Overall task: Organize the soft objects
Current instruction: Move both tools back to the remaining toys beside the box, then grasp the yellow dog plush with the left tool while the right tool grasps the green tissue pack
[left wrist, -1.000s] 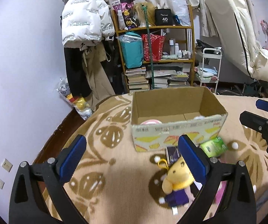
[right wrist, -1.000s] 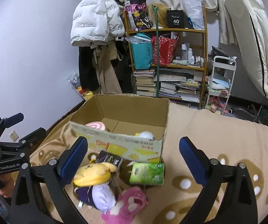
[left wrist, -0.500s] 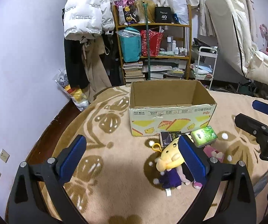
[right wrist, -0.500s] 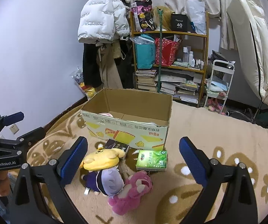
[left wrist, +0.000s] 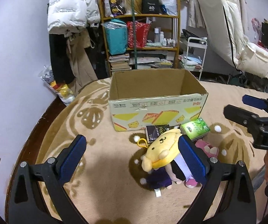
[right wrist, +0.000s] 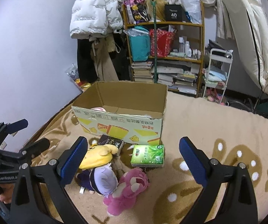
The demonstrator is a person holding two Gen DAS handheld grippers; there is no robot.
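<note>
Pink plush (left wrist: 207, 150) half hidden behind left gripper (left wrist: 132, 156) fingers (left wrist: 191, 156)

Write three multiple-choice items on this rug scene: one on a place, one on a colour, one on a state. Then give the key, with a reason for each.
1. Where does the green tissue pack lie?
A. inside the cardboard box
B. on the rug in front of the cardboard box
C. on the bookshelf

2. What colour is the plush bear lying nearest the right wrist camera?
A. pink
B. blue
C. white

3. How do the two grippers stand?
A. both shut on toys
B. left shut, right open
C. both open, holding nothing

Key:
1 B, the pack rests on the rug just before the front wall of the cardboard box.
2 A, its fur is pink all over.
3 C, the left gripper and the right gripper show wide-set fingers with nothing clamped between them.
</note>
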